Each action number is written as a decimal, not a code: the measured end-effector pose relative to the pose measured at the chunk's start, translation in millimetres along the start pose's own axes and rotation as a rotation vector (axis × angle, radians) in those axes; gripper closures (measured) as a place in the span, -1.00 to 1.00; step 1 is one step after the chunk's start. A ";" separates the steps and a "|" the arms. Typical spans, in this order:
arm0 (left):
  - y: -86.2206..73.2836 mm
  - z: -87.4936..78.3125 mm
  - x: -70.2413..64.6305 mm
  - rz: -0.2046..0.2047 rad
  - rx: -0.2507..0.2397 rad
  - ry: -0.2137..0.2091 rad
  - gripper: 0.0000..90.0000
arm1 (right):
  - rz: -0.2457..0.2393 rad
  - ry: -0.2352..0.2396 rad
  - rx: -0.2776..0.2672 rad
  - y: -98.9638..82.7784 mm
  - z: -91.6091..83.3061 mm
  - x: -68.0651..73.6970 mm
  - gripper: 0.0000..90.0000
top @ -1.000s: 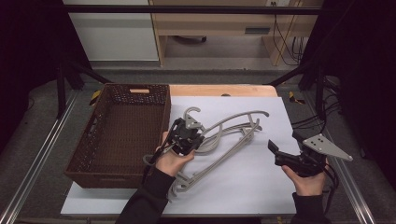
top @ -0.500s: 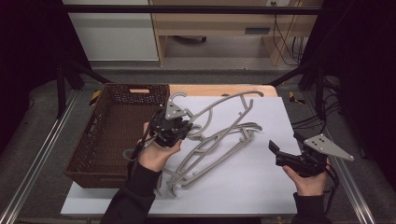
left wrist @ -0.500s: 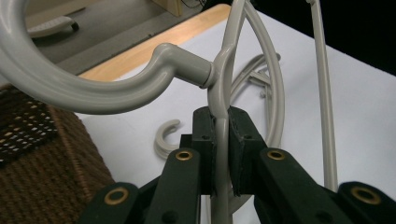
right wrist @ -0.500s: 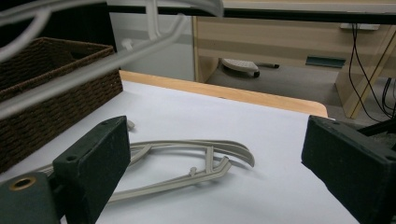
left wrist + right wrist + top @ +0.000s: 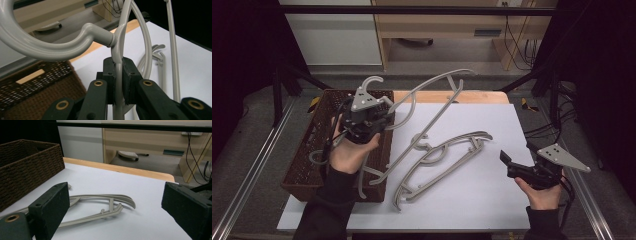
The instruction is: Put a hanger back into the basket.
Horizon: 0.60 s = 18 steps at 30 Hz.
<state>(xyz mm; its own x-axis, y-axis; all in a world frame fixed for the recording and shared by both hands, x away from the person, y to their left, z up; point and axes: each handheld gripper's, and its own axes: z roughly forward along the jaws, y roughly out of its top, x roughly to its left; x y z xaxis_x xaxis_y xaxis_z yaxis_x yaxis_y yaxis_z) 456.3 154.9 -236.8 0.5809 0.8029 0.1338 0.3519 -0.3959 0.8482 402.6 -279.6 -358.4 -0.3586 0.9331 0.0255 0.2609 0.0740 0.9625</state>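
My left gripper [image 5: 368, 114] is shut on a grey plastic hanger [image 5: 422, 126], gripping it just below the hook. It holds the hanger raised and tilted over the right edge of a brown wicker basket [image 5: 307, 150]. In the left gripper view the pads clamp the hanger [image 5: 100, 35] at its neck, where my left gripper [image 5: 119, 65] closes. A second grey hanger [image 5: 442, 155] lies flat on the white table sheet [image 5: 492, 200]. My right gripper [image 5: 517, 155] hovers open at the right, pointing at that hanger [image 5: 100, 196]; nothing sits between the jaws of my right gripper [image 5: 117, 200].
The wicker basket [image 5: 27, 167] stands on the table's left side. A wooden strip [image 5: 452, 96] edges the far side of the table. Metal rails run along both sides, and cables [image 5: 557, 125] hang off to the right.
My left gripper has lifted its hanger and carried it left and farther away, from the table's middle to over the basket's edge. The right gripper has stayed in place, open.
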 end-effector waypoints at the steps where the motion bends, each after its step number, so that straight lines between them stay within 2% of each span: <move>1: -0.2 -1.8 3.3 -0.011 -0.009 0.007 0.83 | -0.001 0.000 0.000 0.0 0.0 0.1 -0.82; 10: -4.6 -13.2 37.2 -0.055 -0.038 0.068 0.83 | -0.008 0.012 0.009 -0.4 2.6 2.5 -0.85; 12: -4.8 -15.2 43.2 -0.073 -0.028 0.078 0.83 | -0.005 0.015 0.015 -0.7 3.6 3.9 -0.86; 18: -2.6 -18.1 61.0 -0.089 -0.009 0.125 0.83 | -0.019 0.026 0.029 -1.8 7.0 6.2 -0.87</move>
<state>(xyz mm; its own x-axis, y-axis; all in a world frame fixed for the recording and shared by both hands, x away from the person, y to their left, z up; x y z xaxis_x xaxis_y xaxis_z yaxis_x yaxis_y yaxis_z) 477.5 212.9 -221.6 0.4514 0.8841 0.1206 0.3911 -0.3175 0.8639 406.2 -271.5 -361.8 -0.3871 0.9219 0.0144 0.2793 0.1024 0.9547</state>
